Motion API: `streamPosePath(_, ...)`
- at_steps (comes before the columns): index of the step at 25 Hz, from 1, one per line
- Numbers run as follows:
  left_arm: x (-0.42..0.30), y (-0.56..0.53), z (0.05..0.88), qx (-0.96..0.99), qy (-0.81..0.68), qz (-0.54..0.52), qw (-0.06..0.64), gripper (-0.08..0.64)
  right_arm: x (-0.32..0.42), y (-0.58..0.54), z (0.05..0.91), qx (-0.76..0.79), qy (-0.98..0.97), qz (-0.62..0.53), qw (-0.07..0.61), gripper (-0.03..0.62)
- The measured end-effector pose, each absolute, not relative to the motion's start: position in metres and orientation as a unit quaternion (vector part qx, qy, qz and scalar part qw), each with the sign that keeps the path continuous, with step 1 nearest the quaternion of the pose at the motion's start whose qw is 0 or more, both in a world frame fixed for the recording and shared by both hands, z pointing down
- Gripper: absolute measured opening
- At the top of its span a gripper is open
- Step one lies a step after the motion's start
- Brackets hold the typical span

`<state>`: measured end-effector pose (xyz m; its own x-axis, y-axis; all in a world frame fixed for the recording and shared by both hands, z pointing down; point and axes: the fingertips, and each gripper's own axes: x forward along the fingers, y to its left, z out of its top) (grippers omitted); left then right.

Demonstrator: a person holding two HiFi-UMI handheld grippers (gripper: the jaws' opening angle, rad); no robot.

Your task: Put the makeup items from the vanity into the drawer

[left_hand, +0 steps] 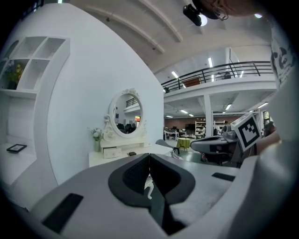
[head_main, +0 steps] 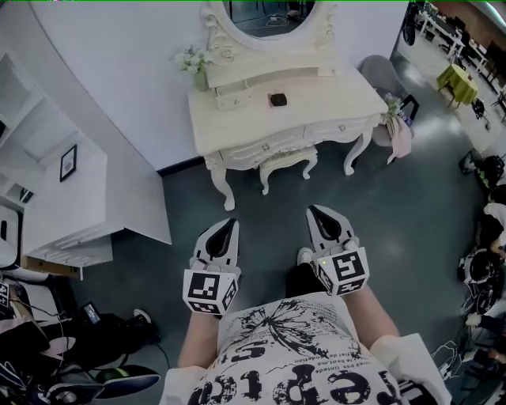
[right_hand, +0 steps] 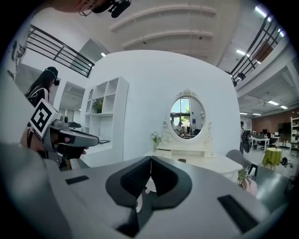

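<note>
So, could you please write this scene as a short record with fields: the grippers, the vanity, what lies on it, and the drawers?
left gripper: shut, empty, held low, well short of the vanity
right gripper: shut, empty, beside the left one
vanity: white, ahead of both grippers
item: one small dark thing, near the middle of the top
other things: mirror, flowers at the back left, stool underneath
drawers: front ones look closed
task: not yet begun
</note>
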<state>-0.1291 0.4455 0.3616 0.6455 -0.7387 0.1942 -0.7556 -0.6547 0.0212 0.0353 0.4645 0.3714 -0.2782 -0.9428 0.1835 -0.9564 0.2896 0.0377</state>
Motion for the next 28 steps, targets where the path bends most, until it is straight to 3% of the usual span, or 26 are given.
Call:
streamPosePath(14, 0.006, 0.268, 0.357, 0.874, -0.473, 0.084, 0.074, 0.021, 0.183, 0.262, 0.368, 0.544, -0.829, 0.033, 0.124, 0.018)
streamPosePath(28, 0.007, 0.121, 0.384, 0.869, -0.477, 0.099, 0.091, 0.021, 0.186, 0.114, 0.402, 0.539, -0.827, 0.071, 0.144, 0.018)
